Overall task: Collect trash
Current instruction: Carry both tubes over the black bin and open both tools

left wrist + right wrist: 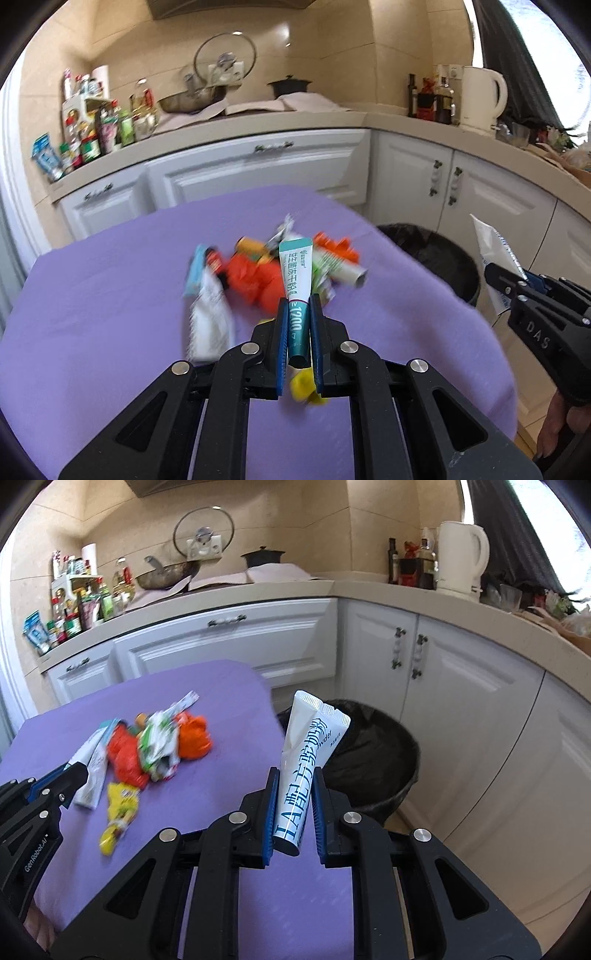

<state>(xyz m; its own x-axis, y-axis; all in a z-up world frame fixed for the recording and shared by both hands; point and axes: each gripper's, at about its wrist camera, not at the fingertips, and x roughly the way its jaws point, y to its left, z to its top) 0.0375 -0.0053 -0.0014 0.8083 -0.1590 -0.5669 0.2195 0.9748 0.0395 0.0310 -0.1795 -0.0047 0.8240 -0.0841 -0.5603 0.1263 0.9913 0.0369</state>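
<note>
- Kitchen cabinets and a cluttered counter run behind a tabletop [110,314] draped in purple cloth, with a black-lined trash bin [373,760] on the floor just beside its far right corner.
- Left gripper [298,325]: its jaws are closed on a teal-and-white sachet [295,273], held clear above the heap.
- Right gripper [293,805]: its jaws are clamped on two white sachets with blue lettering [306,753], pointing roughly toward the bin's mouth but, as far as I can judge, not yet over it.
- Still on the cloth: a loose pile of trash [155,746], with orange crumpled wrappers, a green-and-white packet, a white tube-like sachet and a yellow wrapper [120,812] nearest the camera.
- What already lies inside the bin cannot be told; the liner looks dark throughout.
- Judged from this, the job is partway at most: two loads are picked up and unreleased, and most of the pile remains to be carried over.
- Next step, likely: bring both loads above the bin and let go.
</note>
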